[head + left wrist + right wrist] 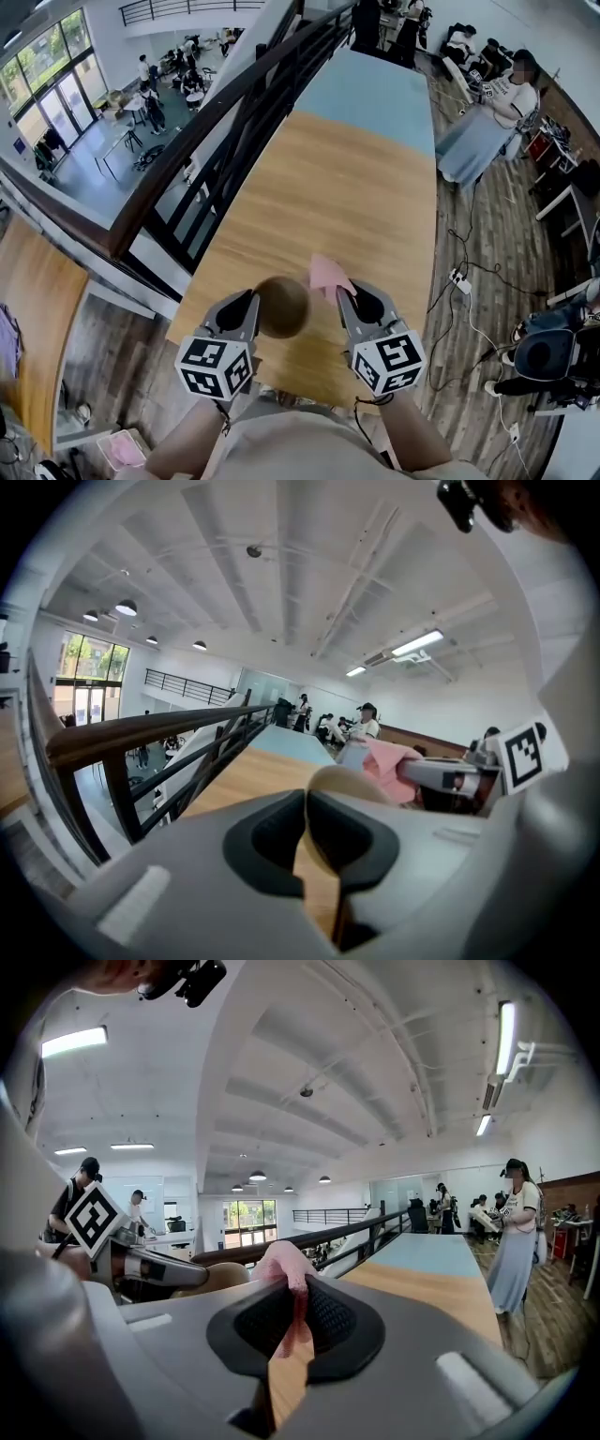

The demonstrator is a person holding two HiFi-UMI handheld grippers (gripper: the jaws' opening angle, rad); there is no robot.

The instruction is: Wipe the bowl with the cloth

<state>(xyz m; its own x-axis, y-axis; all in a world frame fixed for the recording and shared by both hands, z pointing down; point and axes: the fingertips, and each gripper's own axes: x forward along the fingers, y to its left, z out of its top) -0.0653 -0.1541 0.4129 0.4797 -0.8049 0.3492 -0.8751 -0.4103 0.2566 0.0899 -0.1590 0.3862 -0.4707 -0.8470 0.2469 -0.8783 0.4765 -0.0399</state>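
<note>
Two grippers are held side by side over the near end of a wooden table (328,187). The left gripper (246,307) has its jaws almost together, pinching the thin rim of a brown bowl (282,307). In the left gripper view only a beige sliver of that rim shows between the pads, and the gripper's body hides the bowl's lower part. The right gripper (354,302) is clamped on a pink cloth (328,274), a fold of which stands up above its jaws just beside the bowl. Whether the cloth touches the bowl cannot be told. The bowl sits between the two grippers. The person's forearms (192,441) are cut off at the head view's bottom edge.
</note>
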